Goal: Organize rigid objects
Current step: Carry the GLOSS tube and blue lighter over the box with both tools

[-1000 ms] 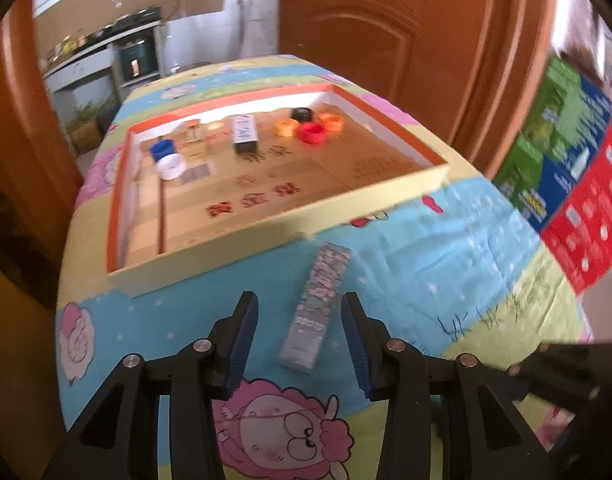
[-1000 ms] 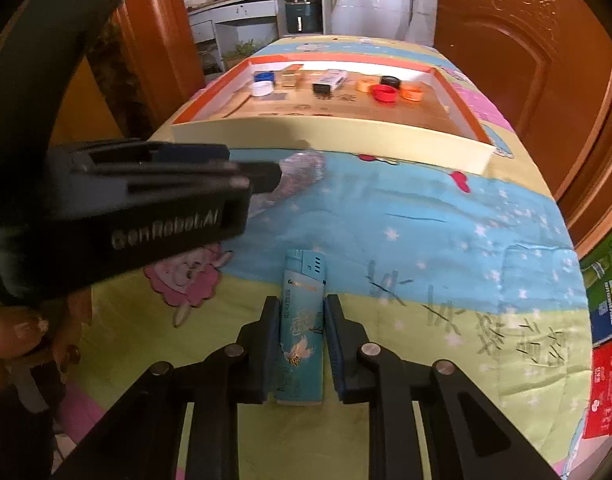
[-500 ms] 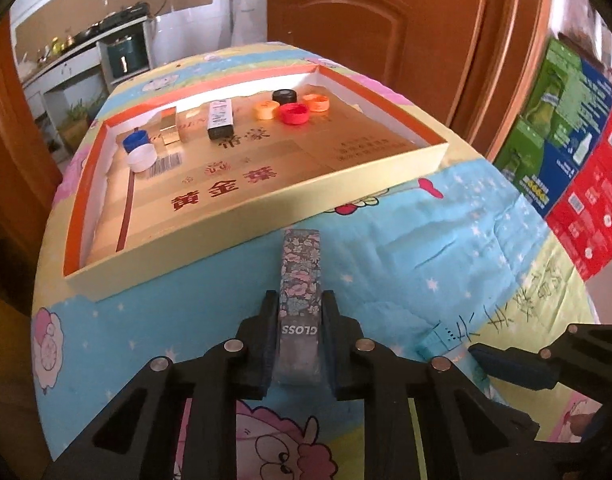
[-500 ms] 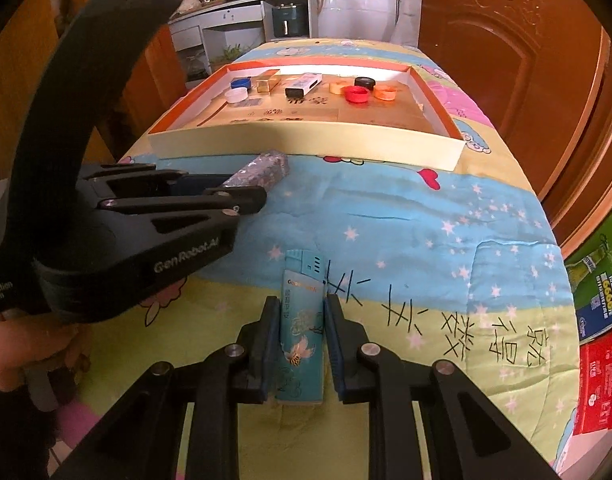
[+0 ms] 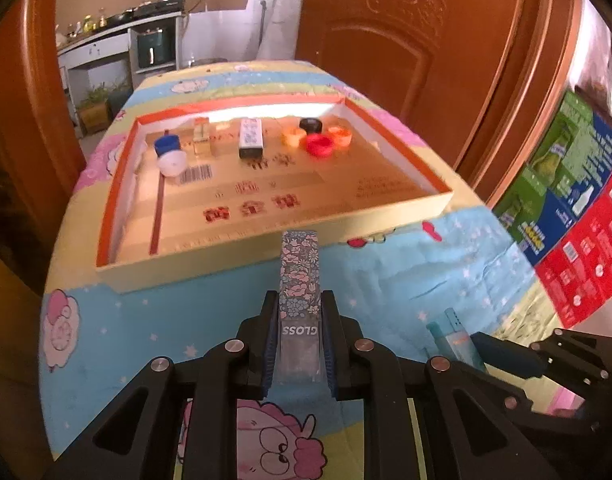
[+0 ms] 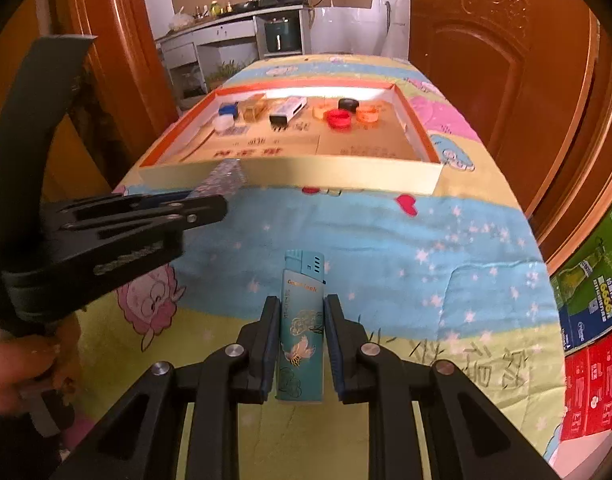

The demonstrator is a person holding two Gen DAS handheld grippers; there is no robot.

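My left gripper point(image 5: 297, 312) is shut on a long floral box marked GLOSS point(image 5: 299, 276) and holds it above the cloth, pointing at the near wall of the shallow cardboard tray point(image 5: 265, 244). My right gripper point(image 6: 299, 316) is shut on a teal lighter point(image 6: 301, 320), lifted off the cloth. The tray point(image 6: 289, 174) holds several bottle caps point(image 5: 318, 146), a white cap point(image 5: 173, 163), a small gold box point(image 5: 201, 138) and a white lighter point(image 5: 250, 142) along its far side. The left gripper with the floral box point(image 6: 221, 178) shows at the left of the right wrist view.
The table wears a cartoon sheep cloth point(image 5: 386, 272). Wooden doors point(image 5: 406, 40) stand behind and to the right. Green and red cartons point(image 5: 574, 200) are stacked at the right. A kitchen counter point(image 6: 233, 24) lies beyond the table.
My left gripper closed on the floral box, lifted it and carried it toward the tray. My right gripper rose with the lighter and moved forward.
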